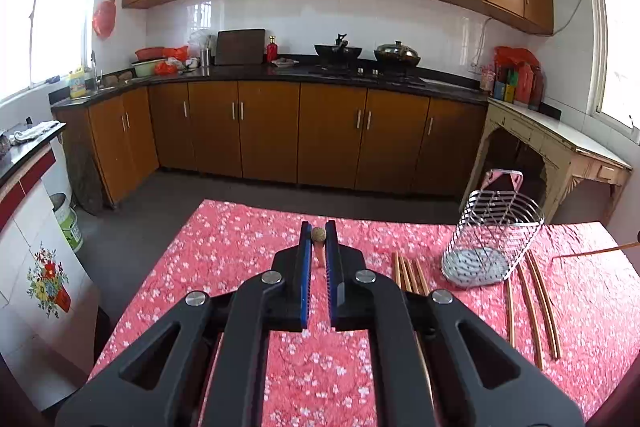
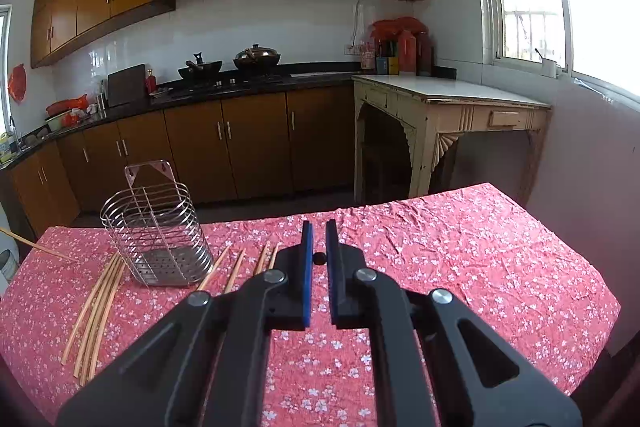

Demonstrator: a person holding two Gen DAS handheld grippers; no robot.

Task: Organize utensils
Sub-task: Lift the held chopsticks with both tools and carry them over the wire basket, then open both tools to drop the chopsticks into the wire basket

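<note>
Both grippers' chopsticks [image 1: 319,235] show only blurry end-on tips

No legible text, brand, number or sign anywhere in either view. Printing on the yellow bottle [image 1: 77,82] by the sink and on the green-and-white bucket [image 1: 72,227] on the floor too small and blurred to read. Only a painted flower motif [image 1: 47,283], without words, on the white tiled panel at the left, and coloured boxes [image 2: 390,61] on the far counter with unreadable faces.
</note>
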